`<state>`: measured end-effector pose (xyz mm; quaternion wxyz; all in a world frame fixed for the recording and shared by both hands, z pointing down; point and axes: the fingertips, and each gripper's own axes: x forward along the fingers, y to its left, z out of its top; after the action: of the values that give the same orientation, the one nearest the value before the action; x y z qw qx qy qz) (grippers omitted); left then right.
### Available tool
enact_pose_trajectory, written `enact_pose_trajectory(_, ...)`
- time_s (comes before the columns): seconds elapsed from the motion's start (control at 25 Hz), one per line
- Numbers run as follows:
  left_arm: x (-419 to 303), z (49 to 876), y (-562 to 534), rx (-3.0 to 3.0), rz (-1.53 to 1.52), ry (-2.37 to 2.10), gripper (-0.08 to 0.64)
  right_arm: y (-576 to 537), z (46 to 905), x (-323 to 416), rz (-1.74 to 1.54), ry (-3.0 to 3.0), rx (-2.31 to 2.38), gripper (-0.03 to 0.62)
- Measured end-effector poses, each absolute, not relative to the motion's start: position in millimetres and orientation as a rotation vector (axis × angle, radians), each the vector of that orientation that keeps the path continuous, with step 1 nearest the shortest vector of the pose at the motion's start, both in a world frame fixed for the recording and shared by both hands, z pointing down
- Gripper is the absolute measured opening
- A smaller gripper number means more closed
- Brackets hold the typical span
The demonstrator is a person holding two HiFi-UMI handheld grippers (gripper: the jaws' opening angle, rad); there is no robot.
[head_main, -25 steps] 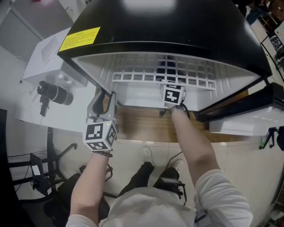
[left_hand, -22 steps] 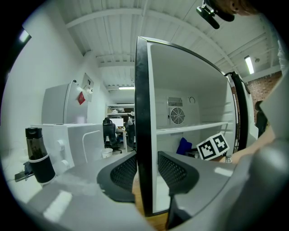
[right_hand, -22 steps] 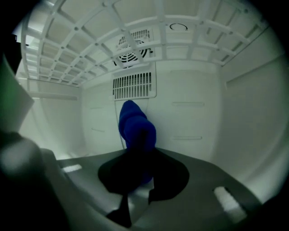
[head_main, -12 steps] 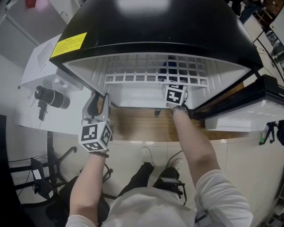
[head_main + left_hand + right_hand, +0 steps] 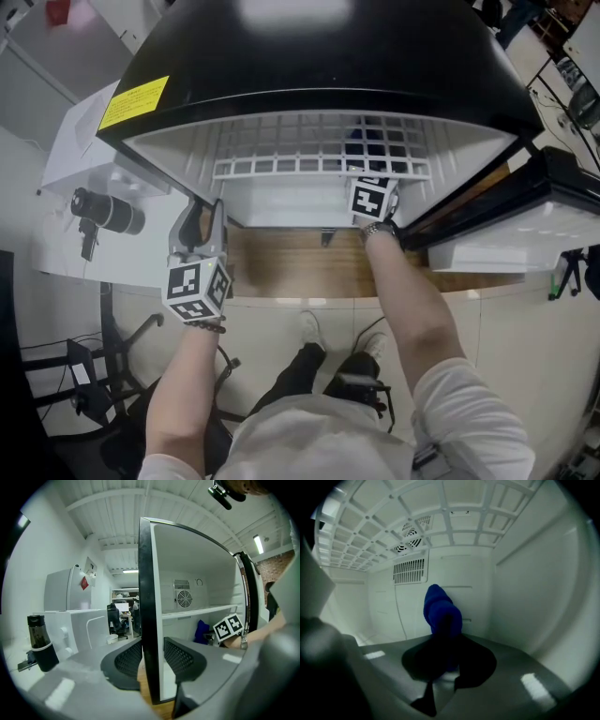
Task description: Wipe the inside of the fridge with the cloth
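Right tool (image 5: 446, 641) is clamped on the blue cloth (image 5: 440, 611), which bunches up ahead of the jaws. It sits inside the fridge (image 5: 328, 56), below the white wire shelf (image 5: 440, 513) and toward the right side. We cannot tell whether the cloth touches the back wall (image 5: 459, 597). A fan grille (image 5: 410, 570) sits high on that wall.

Left tool (image 5: 151, 656) has its jaws part-way apart, closed on the front edge of the fridge's left side wall (image 5: 145, 597), one pad on each face.

The fridge is black outside and white inside, with a yellow label (image 5: 134, 101) on top. It stands on a wooden tabletop (image 5: 300, 267). Left of it a white box (image 5: 89, 150) carries a black cylinder (image 5: 108, 211).

The room has white walls, a white beamed ceiling (image 5: 122, 508) and desks far back.
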<state>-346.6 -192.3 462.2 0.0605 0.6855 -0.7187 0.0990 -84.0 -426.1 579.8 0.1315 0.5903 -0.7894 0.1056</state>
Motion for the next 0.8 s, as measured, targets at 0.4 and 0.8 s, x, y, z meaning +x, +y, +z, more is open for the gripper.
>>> enact_pose_trajectory(0.4, -347, 462, -193, 2.073, 0.316, -2.175, 0.137, -424, 579, -66, 0.350, -2.240, 1.790, 0.061)
enact_pose_trajectory(0.8, -345, 462, -194, 2.086, 0.308, -2.159, 0.137, -394, 559, -98, 0.288, -2.401, 1.674, 0.061)
